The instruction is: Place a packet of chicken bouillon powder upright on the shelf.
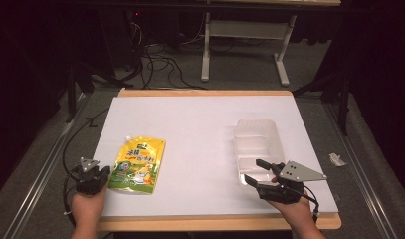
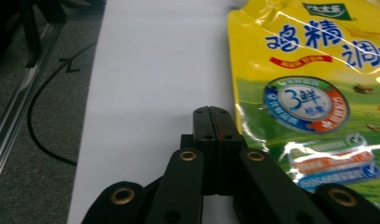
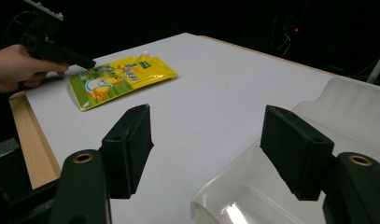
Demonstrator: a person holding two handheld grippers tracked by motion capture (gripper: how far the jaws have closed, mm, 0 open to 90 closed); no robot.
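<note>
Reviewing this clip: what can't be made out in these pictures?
- Yellow-green printed pouch: left gripper view, top and right edges cut its far side off.
- Clear plastic tray: right gripper view, bottom edge and a jaw hide its near rim.
- Pouch print: high view, too small to read.

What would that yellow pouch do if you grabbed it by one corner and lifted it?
The yellow pouch would probably sag: its wrinkled, glossy film looks soft, not stiff. That shiny surface may be slippery for the left gripper, shut beside its edge. Lying flat on the table, it seems unlikely to roll or tip.
</note>
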